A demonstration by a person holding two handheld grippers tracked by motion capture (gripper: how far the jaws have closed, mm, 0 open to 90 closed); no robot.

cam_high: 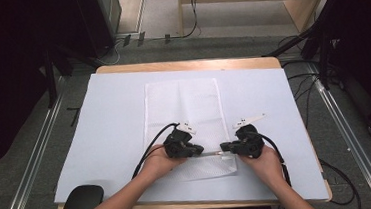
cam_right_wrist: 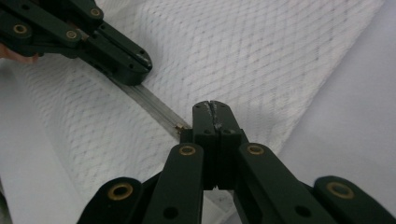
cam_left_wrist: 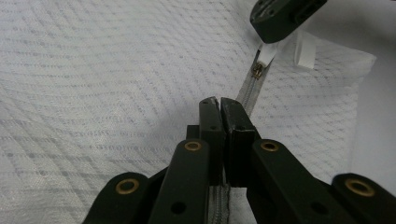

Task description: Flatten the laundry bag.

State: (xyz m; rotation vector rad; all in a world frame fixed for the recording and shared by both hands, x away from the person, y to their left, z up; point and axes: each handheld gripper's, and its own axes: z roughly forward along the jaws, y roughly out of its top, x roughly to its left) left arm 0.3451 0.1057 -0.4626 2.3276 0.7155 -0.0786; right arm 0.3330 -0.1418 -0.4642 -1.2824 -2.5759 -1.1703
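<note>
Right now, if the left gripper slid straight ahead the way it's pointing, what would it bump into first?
Most likely the right gripper. The left gripper, shut on the zipper of the white mesh bag, points along it toward the zipper pull the right gripper holds, though depth is unclear.

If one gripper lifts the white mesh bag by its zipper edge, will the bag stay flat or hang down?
The white mesh bag would probably hang limp: it looks thin, lying flat with soft folds. It seems light. The zipper edge may stay somewhat straighter.
</note>
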